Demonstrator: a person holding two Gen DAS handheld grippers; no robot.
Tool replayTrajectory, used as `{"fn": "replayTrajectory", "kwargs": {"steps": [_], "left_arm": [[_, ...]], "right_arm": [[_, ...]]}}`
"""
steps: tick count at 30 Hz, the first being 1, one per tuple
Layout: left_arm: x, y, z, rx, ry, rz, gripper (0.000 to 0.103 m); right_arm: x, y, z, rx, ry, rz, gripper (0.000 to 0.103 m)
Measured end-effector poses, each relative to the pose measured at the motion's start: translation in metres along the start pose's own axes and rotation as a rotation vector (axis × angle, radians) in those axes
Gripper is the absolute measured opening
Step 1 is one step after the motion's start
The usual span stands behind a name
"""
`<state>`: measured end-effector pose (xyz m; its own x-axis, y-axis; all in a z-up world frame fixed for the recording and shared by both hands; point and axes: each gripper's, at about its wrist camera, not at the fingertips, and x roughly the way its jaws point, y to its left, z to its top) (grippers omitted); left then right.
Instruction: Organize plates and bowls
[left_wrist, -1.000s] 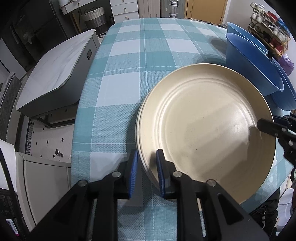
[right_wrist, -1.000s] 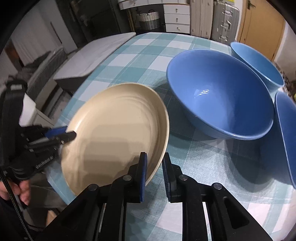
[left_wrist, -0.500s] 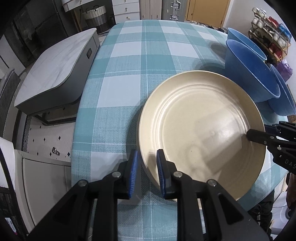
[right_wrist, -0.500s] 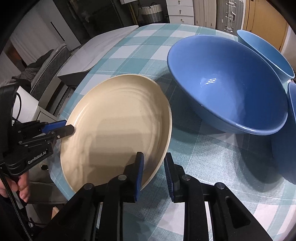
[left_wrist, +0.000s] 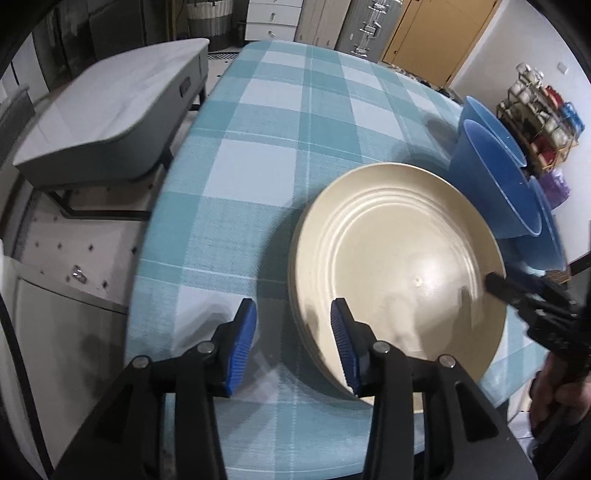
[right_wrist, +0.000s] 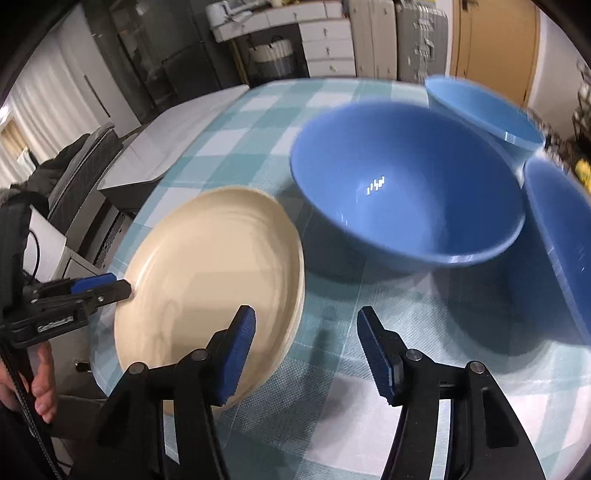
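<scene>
Near the front edge of the counter (left_wrist: 258, 155), which is draped in a woven teal-and-white checked cloth, a stack of round cream-coloured plates (left_wrist: 399, 258) is seen lying flat, face up. Faint concentric ridges and a matte, slightly glossy glaze are shown on the top plate; several thin rims are visible at the stack's side, one upon another. Being round, the stack has no long axis.

The left gripper (left_wrist: 293, 336) is held over the stack's left rim with its jaws opening; the rim lies between the ribbed blue pads, but it is not pressed by them. The right gripper (right_wrist: 306, 350) is held at the opposite rim, its jaws also opening and set wide, with the plate edge just beside the left pad and no grip applied.

Towards the counter's right edge, three smooth, glossy blue bowls are grouped upright and close together: a large deep bowl (right_wrist: 406, 192) just beyond the plates, a second (right_wrist: 480, 107) behind it and a third (right_wrist: 561, 240) beside it.
</scene>
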<state>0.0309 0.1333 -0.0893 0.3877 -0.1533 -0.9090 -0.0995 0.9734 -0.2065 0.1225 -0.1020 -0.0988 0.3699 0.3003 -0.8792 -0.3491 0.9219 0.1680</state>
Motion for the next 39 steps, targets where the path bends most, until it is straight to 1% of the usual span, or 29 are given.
{"fn": "replayTrajectory", "kwargs": {"steps": [3, 7, 14, 19, 20, 22, 25, 26, 27, 30, 31, 33, 35, 36, 37, 39], "left_arm": [[0.005, 0.0, -0.002, -0.011, 0.019, -0.027, 0.043], [0.011, 0.001, -0.003, -0.03, 0.031, -0.046, 0.043], [0.015, 0.004, -0.004, -0.038, 0.046, -0.06, 0.043], [0.019, 0.004, -0.005, -0.043, 0.057, -0.074, 0.043], [0.019, 0.004, -0.004, -0.043, 0.058, -0.074, 0.044], [0.02, 0.005, -0.004, -0.045, 0.06, -0.079, 0.044], [0.019, 0.006, -0.004, -0.048, 0.06, -0.079, 0.044], [0.019, 0.006, -0.004, -0.048, 0.06, -0.077, 0.044], [0.019, 0.006, -0.004, -0.047, 0.061, -0.078, 0.044], [0.02, 0.006, -0.004, -0.045, 0.061, -0.075, 0.044], [0.02, 0.006, -0.004, -0.044, 0.06, -0.074, 0.044], [0.02, 0.005, -0.004, -0.042, 0.062, -0.076, 0.044], [0.02, 0.006, -0.005, -0.043, 0.063, -0.075, 0.044], [0.02, 0.005, -0.005, -0.042, 0.064, -0.075, 0.044], [0.019, 0.005, -0.006, -0.04, 0.064, -0.071, 0.044], [0.019, 0.004, -0.006, -0.033, 0.064, -0.064, 0.044]], "right_arm": [[0.016, -0.006, -0.003, 0.051, 0.044, 0.038, 0.059], [0.028, -0.015, -0.006, 0.135, 0.057, 0.133, 0.059], [0.036, -0.02, -0.006, 0.155, 0.054, 0.2, 0.059], [0.038, -0.011, -0.008, 0.127, 0.031, 0.202, 0.059], [0.032, -0.013, -0.013, 0.126, 0.026, 0.203, 0.059], [0.033, -0.013, -0.012, 0.121, 0.017, 0.209, 0.059], [0.031, -0.014, -0.011, 0.126, 0.027, 0.211, 0.058], [0.029, -0.016, -0.011, 0.134, 0.033, 0.201, 0.055], [0.025, -0.018, -0.011, 0.144, 0.028, 0.183, 0.055], [0.014, -0.021, -0.011, 0.132, 0.011, 0.12, 0.055], [0.01, -0.02, -0.012, 0.118, 0.005, 0.11, 0.054], [0.007, -0.017, -0.013, 0.097, 0.003, 0.098, 0.049], [0.004, -0.01, -0.013, 0.066, -0.005, 0.104, 0.03], [0.002, -0.005, -0.013, 0.049, -0.009, 0.097, 0.026], [-0.001, 0.0, -0.013, 0.029, -0.019, 0.086, 0.02], [-0.004, 0.006, -0.013, 0.008, -0.035, 0.075, 0.02]]}}
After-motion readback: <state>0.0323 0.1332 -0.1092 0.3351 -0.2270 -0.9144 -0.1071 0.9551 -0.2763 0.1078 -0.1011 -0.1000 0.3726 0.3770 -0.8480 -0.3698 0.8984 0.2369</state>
